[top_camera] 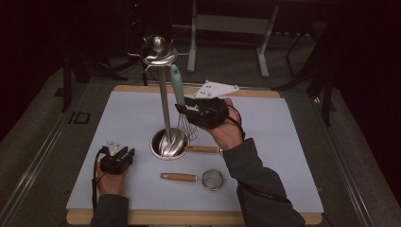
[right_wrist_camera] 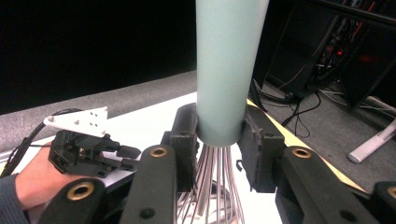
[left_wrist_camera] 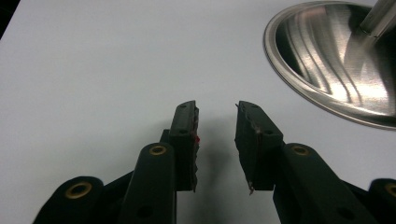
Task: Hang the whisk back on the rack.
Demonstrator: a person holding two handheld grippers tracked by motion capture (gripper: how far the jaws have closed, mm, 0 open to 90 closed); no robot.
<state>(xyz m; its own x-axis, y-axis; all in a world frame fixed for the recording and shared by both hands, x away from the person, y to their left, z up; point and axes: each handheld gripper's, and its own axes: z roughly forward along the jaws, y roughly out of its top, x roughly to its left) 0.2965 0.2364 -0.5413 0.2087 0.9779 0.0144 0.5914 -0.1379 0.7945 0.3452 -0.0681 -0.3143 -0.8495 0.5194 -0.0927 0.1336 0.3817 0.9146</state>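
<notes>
The pale blue mat (top_camera: pixel 265 156) covers the wooden table (top_camera: pixel 189 218); on it, left of centre, the steel utensil stand (top_camera: pixel 163 101) rises from its round base (left_wrist_camera: pixel 327 65) to a crown of hooks (top_camera: pixel 158 52); 2 wooden-handled tools lie near the base, a small strainer (top_camera: pixel 213 179) in front and another handle (top_camera: pixel 202 149) just beside the rim.

The whisk (top_camera: pixel 182 106) is off the mat, upright, handle up and wires down, close beside the stand's pole and above the base; its mint handle (right_wrist_camera: pixel 229 70) sits between the pads of the right gripper (top_camera: pixel 190 109), which pinch it at the lower end just above the wires (right_wrist_camera: pixel 212 186); the grip looks light rather than hard.

The left gripper (left_wrist_camera: pixel 217 140) rests low on the mat, well apart from the whisk, jaws spread with nothing between them; the right gripper view shows it and its hand (right_wrist_camera: pixel 32 182) farther off.

The step appears to be hanging the whisk on the stand. To do it well: tighten the pinch enough that the smooth, tapered handle cannot slide down through the pads; keep the whisk vertical; lift until the handle's top clears 1 hook, which I cannot make out a hanging hole for from here; approach the hook from the side; ease off only once the hook bears the weight; the left gripper could steady the base, since the tall stand may tip.
</notes>
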